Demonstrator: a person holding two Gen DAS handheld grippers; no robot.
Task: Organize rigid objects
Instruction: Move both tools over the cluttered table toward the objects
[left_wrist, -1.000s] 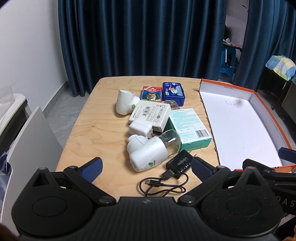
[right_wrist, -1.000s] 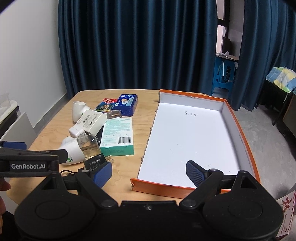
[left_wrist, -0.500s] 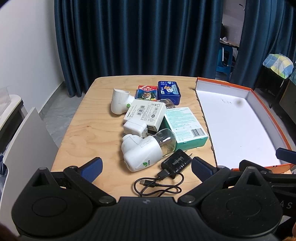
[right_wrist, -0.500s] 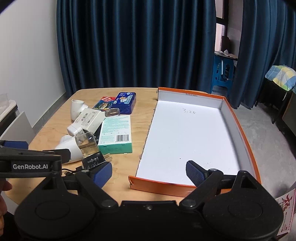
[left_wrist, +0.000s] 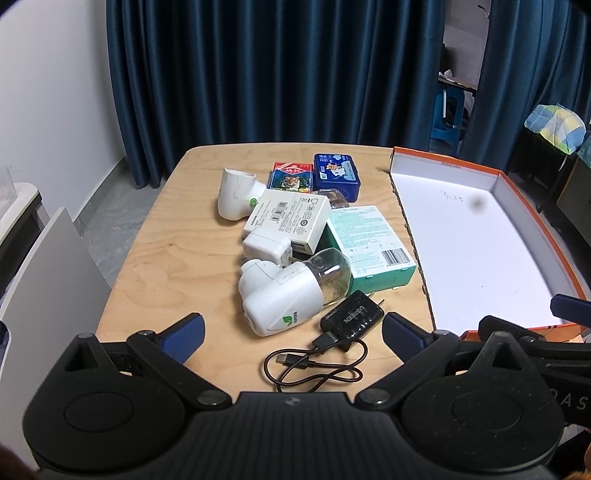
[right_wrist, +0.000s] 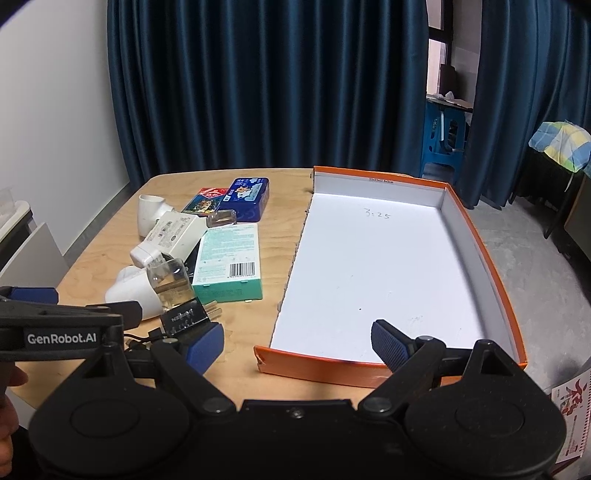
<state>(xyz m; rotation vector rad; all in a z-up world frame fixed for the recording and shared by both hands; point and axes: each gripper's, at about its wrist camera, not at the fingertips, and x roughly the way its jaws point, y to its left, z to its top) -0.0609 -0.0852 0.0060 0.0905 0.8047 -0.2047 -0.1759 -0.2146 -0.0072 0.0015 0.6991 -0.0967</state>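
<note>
Charger (left_wrist: 351, 314) untouched, both grippers' fingers (left_wrist: 183, 332) wide — empty

A light wooden table (left_wrist: 155, 254) carries a clutter of small boxes (left_wrist: 369, 240) beside an orange tray (right_wrist: 491, 273).

Ahead of the left gripper (left_wrist: 291, 334), with its jaws standing wide apart, a black cable (left_wrist: 314, 369) is lying coiled, touching a black charger (left_wrist: 352, 314). Beyond them, a white device (left_wrist: 284, 295), a green box (left_wrist: 369, 245) and a white box (left_wrist: 291, 218) are crowding together, leaving no passage between. Bare tabletop (left_wrist: 177, 243) is stretching left of those jaws. Ahead of the right gripper (right_wrist: 297, 341), the orange tray (right_wrist: 317, 369) is lying open, its low wall rising just before the jaws.
</note>
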